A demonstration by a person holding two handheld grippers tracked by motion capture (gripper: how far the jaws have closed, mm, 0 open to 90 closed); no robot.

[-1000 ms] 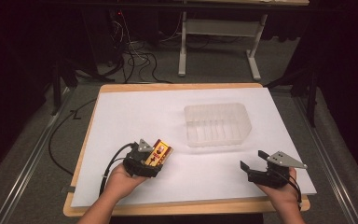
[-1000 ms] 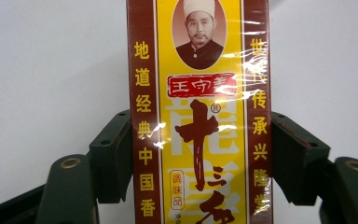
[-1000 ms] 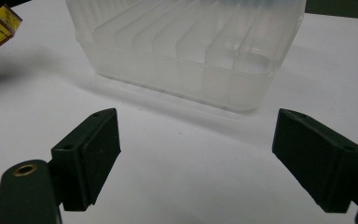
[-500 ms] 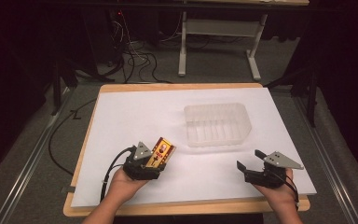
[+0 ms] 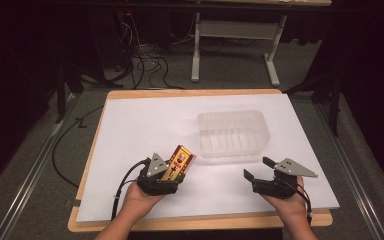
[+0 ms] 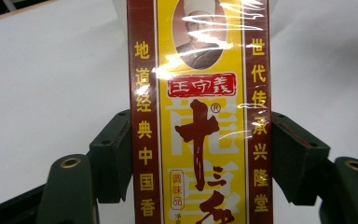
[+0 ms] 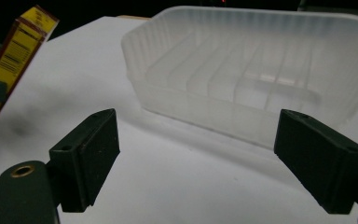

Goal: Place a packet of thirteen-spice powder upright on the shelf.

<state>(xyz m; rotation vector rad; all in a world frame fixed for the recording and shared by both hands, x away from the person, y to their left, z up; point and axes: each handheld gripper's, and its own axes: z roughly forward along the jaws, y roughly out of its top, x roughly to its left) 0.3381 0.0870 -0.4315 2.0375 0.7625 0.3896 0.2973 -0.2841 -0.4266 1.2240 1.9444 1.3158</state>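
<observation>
A yellow and dark red box (image 5: pixel 179 161) with Chinese lettering is held tilted just above the white sheet at the near left. My left gripper (image 5: pixel 166 178) is shut on it, and in the left gripper view both pads (image 6: pixel 116 149) press the long sides of the box (image 6: pixel 200 116). My right gripper (image 5: pixel 259 169) hovers open at the near right, its jaws wide apart with nothing between them (image 7: pixel 196 154). It points at a clear ribbed plastic tub (image 7: pixel 256 74) that stands empty a little way ahead. In the high view the tub (image 5: pixel 233 132) sits right of the middle.
A white sheet (image 5: pixel 145 125) covers a wooden board (image 5: pixel 190 93) whose edges show all round. Black cables (image 5: pixel 145 65) and a metal desk frame (image 5: pixel 235 30) lie on the floor beyond the far edge. The box (image 7: pixel 16 56) appears at the left of the right gripper view.
My right gripper has moved a little to the left, toward the near side of the tub. The left gripper and its box have stayed put.
</observation>
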